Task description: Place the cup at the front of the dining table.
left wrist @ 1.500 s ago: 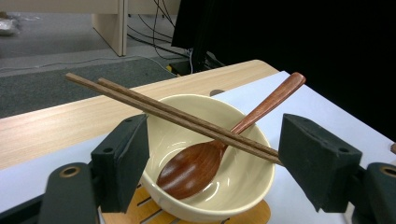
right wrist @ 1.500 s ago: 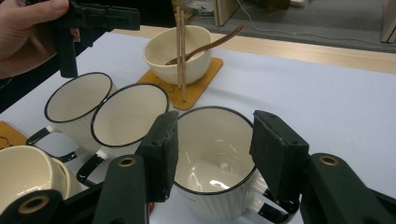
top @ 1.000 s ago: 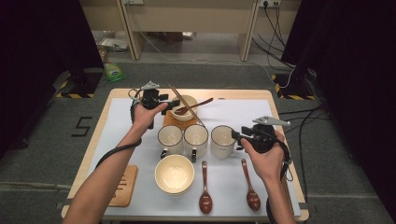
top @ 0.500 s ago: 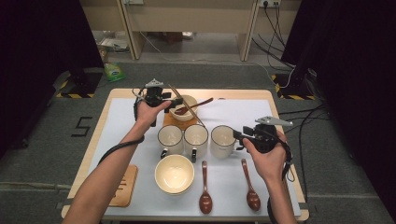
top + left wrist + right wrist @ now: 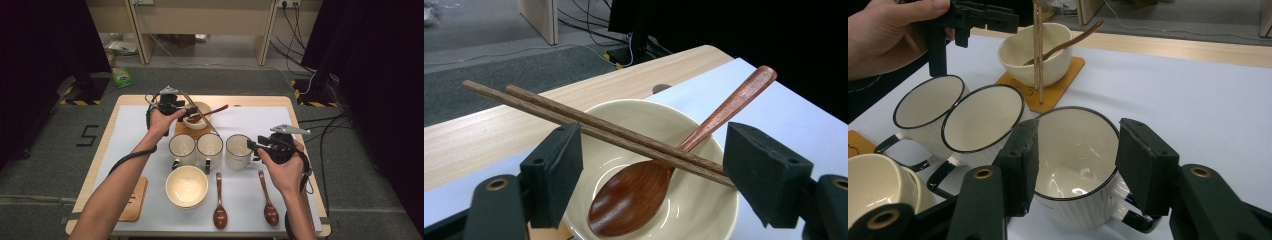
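Worktop of pale wood under a white sheet carries everything, and the largest pieces on it are the crockery: a cream ceramic bowl at the near edge, three white enamel mugs with dark rims in a row, and a smaller cream ceramic bowl on an orange square coaster at the far side. The right claw stands apart, one jaw outside and one jaw over the mouth of the rightmost white enamel mug, not yet closed on the wall. That mug should be light, stiff and smooth-glazed, so a pinch low on the rim wall, away from the handle, looks safest against slipping. The left claw is also apart, its jaws either side of the small bowl, with a pair of dark wooden chopsticks lying across the rim between them. They are thin, light, rigid and apt to roll or scissor, so gripping both together near the middle seems best. A reddish wooden spoon rests inside that bowl, and two more brown wooden spoons lie at the near edge.
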Motion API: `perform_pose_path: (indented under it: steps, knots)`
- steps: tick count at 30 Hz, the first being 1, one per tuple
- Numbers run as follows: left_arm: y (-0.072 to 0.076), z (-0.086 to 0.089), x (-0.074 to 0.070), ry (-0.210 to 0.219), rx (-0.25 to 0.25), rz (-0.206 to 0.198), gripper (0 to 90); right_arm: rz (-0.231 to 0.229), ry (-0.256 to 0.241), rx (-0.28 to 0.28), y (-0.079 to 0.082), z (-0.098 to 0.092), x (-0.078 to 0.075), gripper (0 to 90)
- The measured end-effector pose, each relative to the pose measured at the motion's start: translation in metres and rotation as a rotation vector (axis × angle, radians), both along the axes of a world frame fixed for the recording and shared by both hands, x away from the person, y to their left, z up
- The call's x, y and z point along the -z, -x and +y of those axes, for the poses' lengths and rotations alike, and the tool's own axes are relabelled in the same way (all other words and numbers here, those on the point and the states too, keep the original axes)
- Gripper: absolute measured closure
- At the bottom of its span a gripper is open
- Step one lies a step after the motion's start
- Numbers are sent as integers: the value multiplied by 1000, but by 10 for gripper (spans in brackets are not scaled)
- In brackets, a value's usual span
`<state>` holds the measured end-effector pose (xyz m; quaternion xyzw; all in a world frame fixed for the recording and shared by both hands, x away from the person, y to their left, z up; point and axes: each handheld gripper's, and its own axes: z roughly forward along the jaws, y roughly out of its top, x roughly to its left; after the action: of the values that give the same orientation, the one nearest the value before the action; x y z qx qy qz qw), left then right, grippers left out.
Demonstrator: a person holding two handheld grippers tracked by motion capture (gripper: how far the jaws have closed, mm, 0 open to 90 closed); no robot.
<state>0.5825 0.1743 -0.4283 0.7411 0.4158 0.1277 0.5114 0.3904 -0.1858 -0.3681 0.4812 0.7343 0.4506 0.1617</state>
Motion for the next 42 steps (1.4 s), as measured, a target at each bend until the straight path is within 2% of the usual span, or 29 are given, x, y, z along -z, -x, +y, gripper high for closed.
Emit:
perform_pose_path:
  steps: [13, 22, 42]
  knots:
    - [-7, -11, 4, -4, 9, 21, 233, 5, -4, 4, 0, -3, 2, 509]
    - [-12, -13, 6, -24, -11, 40, 234, 6, -4, 0, 0, -1, 2, 509]
    - [-17, -23, 8, -36, -22, 62, 235, 18, 0, -12, -2, 1, 5, 509]
